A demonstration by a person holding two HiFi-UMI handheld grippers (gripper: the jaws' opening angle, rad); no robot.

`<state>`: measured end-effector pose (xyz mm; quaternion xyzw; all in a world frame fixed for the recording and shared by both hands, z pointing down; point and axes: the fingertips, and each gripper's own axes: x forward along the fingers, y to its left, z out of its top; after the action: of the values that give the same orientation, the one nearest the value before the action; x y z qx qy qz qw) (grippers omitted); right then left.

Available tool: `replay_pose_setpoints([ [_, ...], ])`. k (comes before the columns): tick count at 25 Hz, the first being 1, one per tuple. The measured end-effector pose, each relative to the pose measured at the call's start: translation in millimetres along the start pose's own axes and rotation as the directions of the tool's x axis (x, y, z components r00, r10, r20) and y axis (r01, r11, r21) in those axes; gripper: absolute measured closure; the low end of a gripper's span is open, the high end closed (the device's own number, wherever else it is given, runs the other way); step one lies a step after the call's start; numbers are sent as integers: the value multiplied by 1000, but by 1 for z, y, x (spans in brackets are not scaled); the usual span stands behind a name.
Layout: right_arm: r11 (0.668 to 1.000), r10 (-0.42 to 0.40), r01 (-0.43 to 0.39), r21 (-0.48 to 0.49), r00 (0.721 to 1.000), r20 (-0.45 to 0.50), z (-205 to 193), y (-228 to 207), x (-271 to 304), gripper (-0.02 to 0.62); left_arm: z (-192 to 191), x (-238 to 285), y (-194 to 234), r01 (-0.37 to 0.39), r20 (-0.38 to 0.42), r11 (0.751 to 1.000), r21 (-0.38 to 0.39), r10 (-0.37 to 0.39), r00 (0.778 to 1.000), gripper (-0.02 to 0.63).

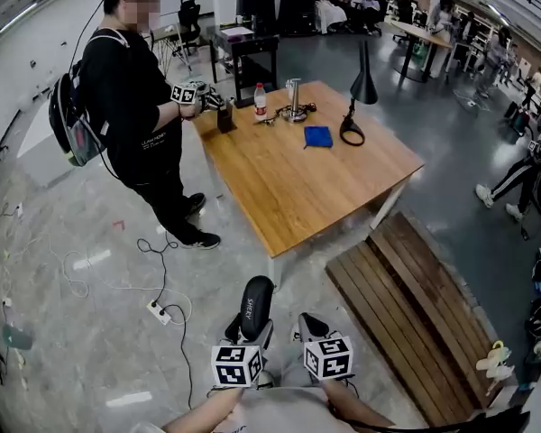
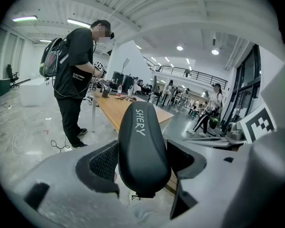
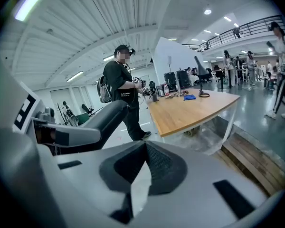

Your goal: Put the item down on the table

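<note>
My left gripper (image 1: 245,334) grips the black case (image 1: 255,300); my right gripper (image 1: 312,327) is closed, empty. The table (image 1: 298,188) is far ahead, so placing is not begun.

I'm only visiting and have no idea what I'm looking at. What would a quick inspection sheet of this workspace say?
Surface: wooden table, near half bare.
Job's things: black case marked SHERY, held in the air short of the table.
Clutter: bottle, blue cloth and black desk lamp at the table's far end.
Grippers: left hand-held gripper shut on the black case; right hand-held gripper shut, nothing between its jaws.
Cables: power strip and loose cables on the floor left of the table.
Surroundings: person with a backpack standing at the table's far left corner; wooden pallet on the floor to the table's right.
</note>
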<state>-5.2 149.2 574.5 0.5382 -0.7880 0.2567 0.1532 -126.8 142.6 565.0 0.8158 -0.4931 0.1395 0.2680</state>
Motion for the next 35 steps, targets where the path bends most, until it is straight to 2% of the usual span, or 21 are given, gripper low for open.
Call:
replay_pose_setpoints([
  [11,993,78,-75,-94,996,33,125,-89,95,592,105,128,4,-64,61,998,-28,66,996,278],
  [14,990,98,-93,-110,995,35,148,-112,110,592,126,155,-6,-72,79,997,-37,75,994,278],
  [23,985,139,-136,-103,990,20,172,-136,144,592,143,192,-10,-103,60,994,-49,106,993,278],
  [35,989,120,-119,-84,993,9,184,-121,171,592,160,203,23,-92,31,994,-66,94,995,278],
])
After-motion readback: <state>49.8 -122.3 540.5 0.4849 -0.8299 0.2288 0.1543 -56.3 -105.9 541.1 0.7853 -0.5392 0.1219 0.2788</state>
